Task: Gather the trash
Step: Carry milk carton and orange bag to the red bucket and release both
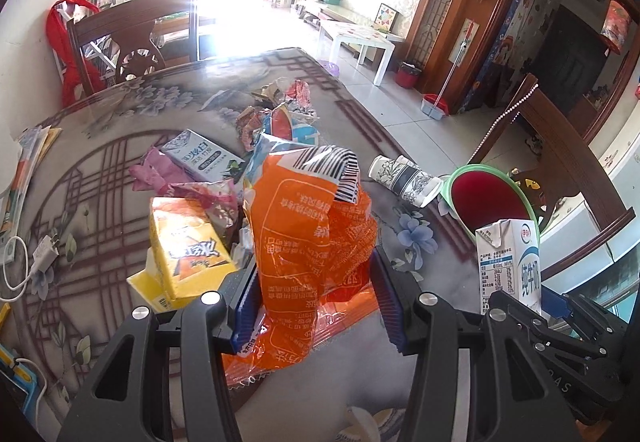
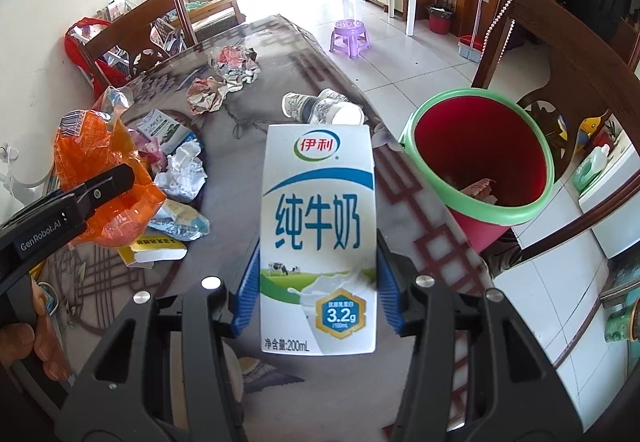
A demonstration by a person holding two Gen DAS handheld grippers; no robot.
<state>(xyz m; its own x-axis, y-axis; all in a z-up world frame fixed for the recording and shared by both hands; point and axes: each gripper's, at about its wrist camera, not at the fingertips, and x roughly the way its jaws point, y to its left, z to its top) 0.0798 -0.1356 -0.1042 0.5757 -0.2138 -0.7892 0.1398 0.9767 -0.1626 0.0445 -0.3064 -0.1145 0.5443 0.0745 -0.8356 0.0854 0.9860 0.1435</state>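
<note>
My left gripper point(image 1: 316, 302) is shut on an orange plastic wrapper point(image 1: 308, 234) and holds it above the table; the wrapper also shows in the right wrist view point(image 2: 100, 178). My right gripper point(image 2: 316, 286) is shut on a white and blue milk carton point(image 2: 318, 238), held upright; the carton also shows in the left wrist view point(image 1: 510, 262). A red bin with a green rim point(image 2: 480, 158) stands off the table's right edge, ahead and to the right of the carton, with some trash inside.
Trash lies on the patterned table point(image 2: 240, 162): a yellow box point(image 1: 188, 246), a toothpaste box point(image 1: 200, 156), paper cups point(image 2: 324, 108), crumpled paper point(image 2: 182, 174), crumpled wrappers point(image 2: 232, 68). Wooden chairs point(image 2: 560, 54) stand around. A charger and cable point(image 1: 40, 254) lie at the left.
</note>
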